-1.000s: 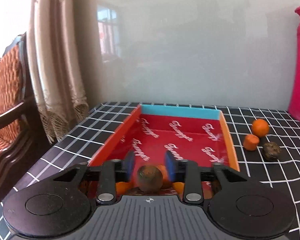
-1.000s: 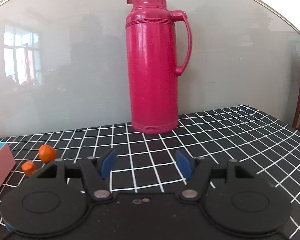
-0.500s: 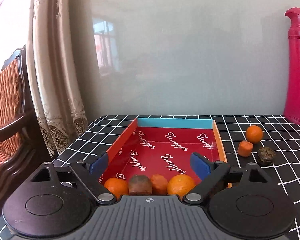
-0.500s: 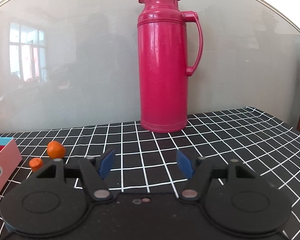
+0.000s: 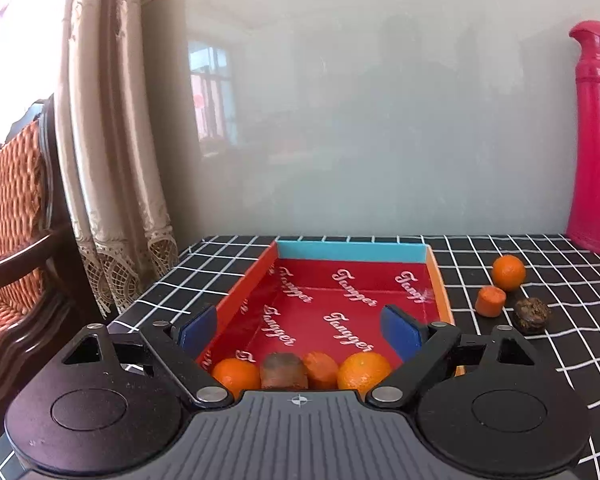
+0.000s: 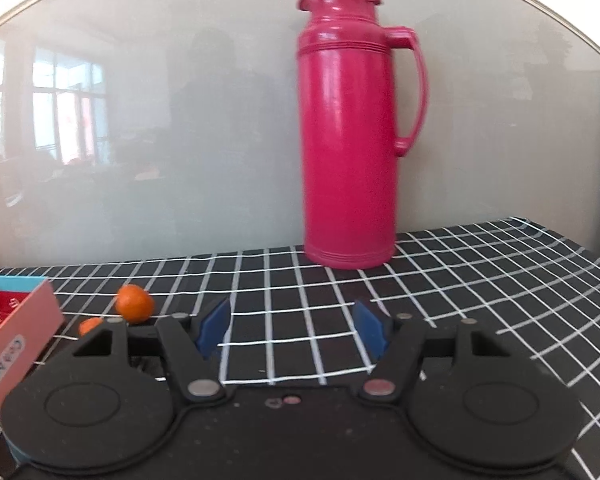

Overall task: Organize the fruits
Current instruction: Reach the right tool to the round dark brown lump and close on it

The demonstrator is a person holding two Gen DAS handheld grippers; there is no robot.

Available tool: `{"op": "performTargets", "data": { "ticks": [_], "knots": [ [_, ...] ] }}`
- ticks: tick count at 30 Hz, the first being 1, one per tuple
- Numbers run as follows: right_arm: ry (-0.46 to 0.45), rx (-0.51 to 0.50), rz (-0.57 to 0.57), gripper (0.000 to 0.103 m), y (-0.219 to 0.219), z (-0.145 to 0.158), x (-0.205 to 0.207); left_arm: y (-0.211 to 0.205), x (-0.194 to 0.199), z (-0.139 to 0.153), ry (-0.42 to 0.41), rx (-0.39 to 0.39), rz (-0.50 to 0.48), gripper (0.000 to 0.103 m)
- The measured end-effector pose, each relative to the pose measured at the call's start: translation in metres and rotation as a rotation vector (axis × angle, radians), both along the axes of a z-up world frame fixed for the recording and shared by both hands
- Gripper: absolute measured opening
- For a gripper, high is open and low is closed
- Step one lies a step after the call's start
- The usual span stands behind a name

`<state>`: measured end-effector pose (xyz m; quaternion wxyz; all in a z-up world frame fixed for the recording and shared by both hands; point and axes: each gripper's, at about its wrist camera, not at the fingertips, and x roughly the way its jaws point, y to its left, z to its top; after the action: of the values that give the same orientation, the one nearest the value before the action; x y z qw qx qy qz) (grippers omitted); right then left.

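The left tongs [image 5: 298,330] stand spread wide and released, gripping nothing, poised over the near end of the red tray [image 5: 438,276]. Below them, against the tray's near wall, lie four pieces in a row: an orange [image 5: 236,376], a brown fruit [image 5: 283,370], an orange chunk [image 5: 321,368], another orange [image 5: 363,372]. Right of the tray on the worktop [image 5: 572,320] sit a whole orange [image 5: 509,273], a cut piece [image 5: 490,301] and a dark fruit [image 5: 532,315]. The right tongs [image 6: 291,328] also gape empty above the worktop, right of the tray.
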<state>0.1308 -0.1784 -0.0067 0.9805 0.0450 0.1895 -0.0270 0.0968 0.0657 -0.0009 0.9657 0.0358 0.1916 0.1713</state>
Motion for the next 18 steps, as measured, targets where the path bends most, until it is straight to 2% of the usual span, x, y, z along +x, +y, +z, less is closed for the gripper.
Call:
{"op": "performTargets", "data": {
  "ticks": [11,18],
  "knots": [
    [0.003,-0.023,0.098,0.072,0.037,-0.001,0.011,0.036,-0.006,-0.002,-0.003,0.0,0.076,0.088],
    [0.017,-0.081,0.168,0.071,0.07,-0.005,0.018,0.068,-0.012,-0.005,-0.016,-0.011,0.15,0.088]
  ]
}}
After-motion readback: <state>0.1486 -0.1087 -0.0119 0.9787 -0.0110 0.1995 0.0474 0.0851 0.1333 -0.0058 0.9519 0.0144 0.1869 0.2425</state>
